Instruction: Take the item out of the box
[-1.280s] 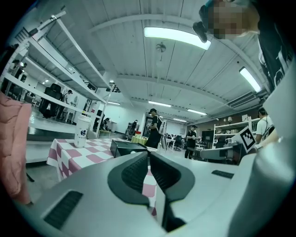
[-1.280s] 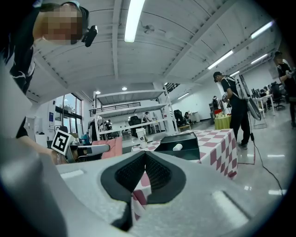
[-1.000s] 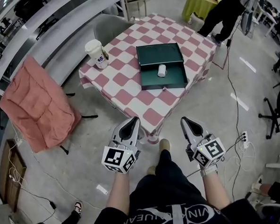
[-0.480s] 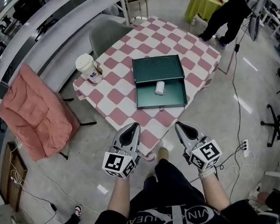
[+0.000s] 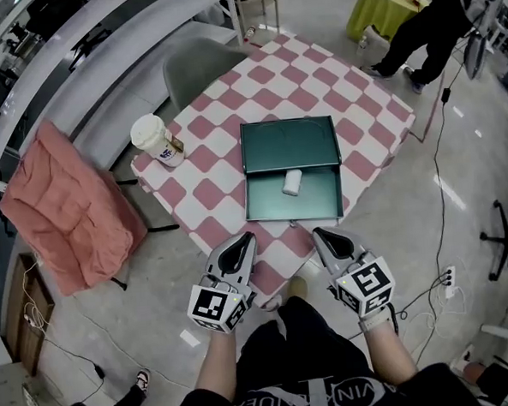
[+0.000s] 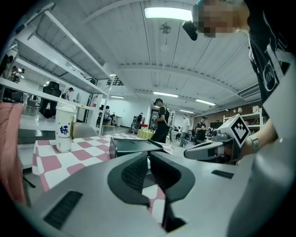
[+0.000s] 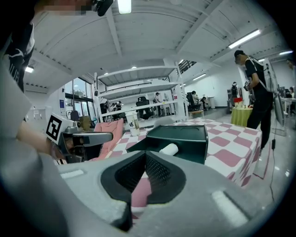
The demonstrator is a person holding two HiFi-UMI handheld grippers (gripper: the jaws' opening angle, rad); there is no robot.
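well, left gripper (image 5: 246,239) and right gripper (image 5: 319,234) both sit pressed together — empty. the cup (image 5: 156,140) bears blue print, unreadable.

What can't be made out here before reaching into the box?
White item: head view, too small to identify; left gripper view, out of sight behind green box wall.
Item's lower side: right gripper view, box wall covers it.
Cup print: head view, too small to read.
Table near edges: head view, partly under left gripper and right gripper.
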